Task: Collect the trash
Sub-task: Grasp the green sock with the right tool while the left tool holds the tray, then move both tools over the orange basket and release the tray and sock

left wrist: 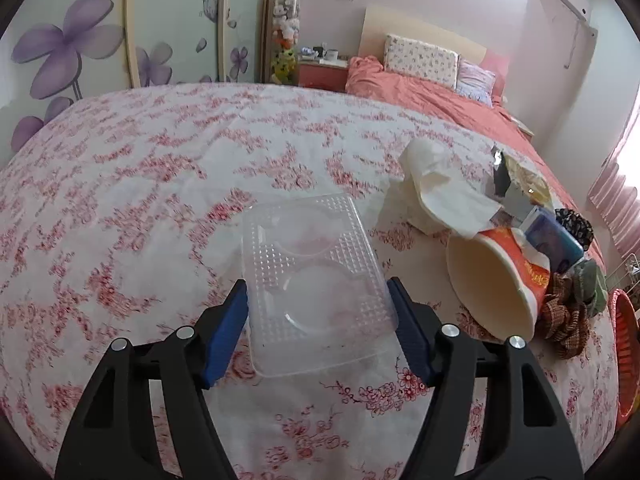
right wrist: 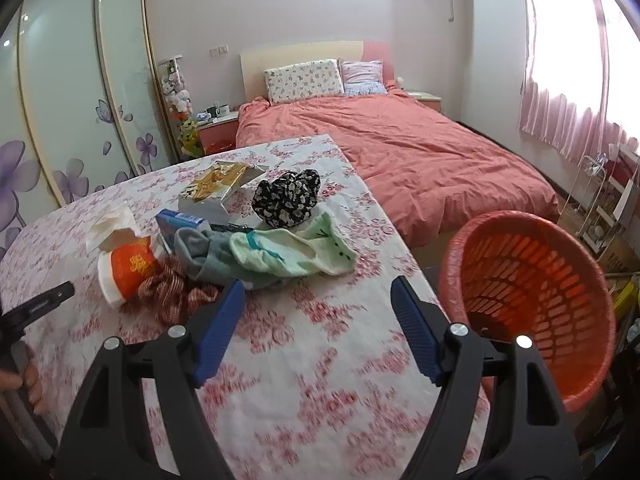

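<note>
**Tongs on the clear tray, basket waiting at the right**

Left tongs (left wrist: 318, 320) are clenched on a clear plastic tray (left wrist: 312, 276), blue pads pressed against its two long sides, the tray held tilted above the flowered counter (left wrist: 140, 184). Right tongs (right wrist: 318, 320) are spread wide with nothing between them, hovering over the near part of the counter.

Just right of the tray lies a tipped orange paper cup (left wrist: 496, 280) with a crumpled tissue (left wrist: 436, 184) beyond it; a foil snack wrapper (right wrist: 218, 188), a blue box (right wrist: 180, 220) and a heap of socks and scrunchies (right wrist: 276, 256) sit farther on. An orange basket (right wrist: 532, 300) stands off the counter's right edge, beside the right tongs.

The step in hand looks like carrying the tray to that basket. Thin plastic flexes, so the squeeze should be steady but not crushing, the tray carried high over the cup and released only once it is well over the rim. The socks look like laundry, not trash.
</note>
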### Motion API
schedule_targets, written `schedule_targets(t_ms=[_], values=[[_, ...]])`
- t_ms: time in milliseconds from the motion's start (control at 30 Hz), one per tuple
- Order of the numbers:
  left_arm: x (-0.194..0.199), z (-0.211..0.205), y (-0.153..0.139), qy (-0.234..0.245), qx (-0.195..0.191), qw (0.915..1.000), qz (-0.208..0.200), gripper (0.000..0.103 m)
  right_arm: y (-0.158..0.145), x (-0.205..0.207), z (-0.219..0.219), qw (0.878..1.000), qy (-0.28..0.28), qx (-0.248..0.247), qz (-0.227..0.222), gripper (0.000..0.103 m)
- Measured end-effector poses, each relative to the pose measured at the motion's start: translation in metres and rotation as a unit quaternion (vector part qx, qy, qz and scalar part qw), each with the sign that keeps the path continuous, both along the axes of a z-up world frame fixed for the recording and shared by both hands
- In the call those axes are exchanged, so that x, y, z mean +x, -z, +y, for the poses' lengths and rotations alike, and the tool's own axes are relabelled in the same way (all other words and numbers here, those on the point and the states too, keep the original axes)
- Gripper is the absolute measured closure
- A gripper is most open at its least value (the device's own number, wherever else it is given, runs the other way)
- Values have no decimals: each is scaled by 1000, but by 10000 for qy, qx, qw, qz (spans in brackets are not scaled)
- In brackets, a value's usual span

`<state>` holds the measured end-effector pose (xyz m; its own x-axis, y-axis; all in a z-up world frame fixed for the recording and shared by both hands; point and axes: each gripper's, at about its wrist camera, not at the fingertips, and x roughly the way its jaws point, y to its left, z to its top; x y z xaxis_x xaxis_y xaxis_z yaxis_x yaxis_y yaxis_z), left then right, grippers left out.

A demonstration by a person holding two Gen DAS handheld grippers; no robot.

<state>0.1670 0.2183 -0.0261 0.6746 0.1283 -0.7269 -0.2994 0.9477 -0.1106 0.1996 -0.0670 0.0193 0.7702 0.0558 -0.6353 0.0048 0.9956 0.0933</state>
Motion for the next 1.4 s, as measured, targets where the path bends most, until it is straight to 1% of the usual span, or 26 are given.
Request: schedule_targets(t_ms=[67,133,233,367,467,500,533,567,600,633,767,1033,1233,1400], values=[[-3,1,-5,18,22,10000,-83,35,1,10,4,10000,-33,48,53,39],[-6,2,-10,30,-2,9999,-157,35,4,20,10,9998,-146,115,114,47],[-9,4,-15,52,-73,9997,-226,35,8,31,21,9993,-323,130,168,51],[-12,1,-23,138,-130,9993,-314,35,16,46,36,9984,-468,4,302,56],[-12,-4,-28,218,-145,9990,-368,35,24,56,40,9973,-516,-54,513,61],[-13,-5,-29,245,-152,9988,-388,35,27,60,40,9968,-515,-85,598,66],[-13,-7,-31,267,-161,9987,-407,35,29,61,39,9965,-518,-106,644,75],[-13,-10,-33,299,-176,9985,-429,35,31,63,38,9961,-528,-111,700,79],[-14,-11,-35,324,-185,9983,-446,35,32,64,36,9959,-542,-61,717,87],[-14,-15,-37,361,-191,9981,-468,35,32,63,32,9962,-528,-23,693,91],[-16,-26,-43,495,-192,9971,-537,35,19,52,18,9983,-401,110,420,94],[-18,-60,-58,915,-168,9933,-684,35,-26,19,-27,9991,-8,369,-222,94],[-19,-96,-71,1357,-164,9874,-799,35,-57,-14,-58,9963,289,415,-690,94],[-18,-133,-79,1800,-191,9797,-857,35,-75,-37,-83,9925,598,417,-978,94]])
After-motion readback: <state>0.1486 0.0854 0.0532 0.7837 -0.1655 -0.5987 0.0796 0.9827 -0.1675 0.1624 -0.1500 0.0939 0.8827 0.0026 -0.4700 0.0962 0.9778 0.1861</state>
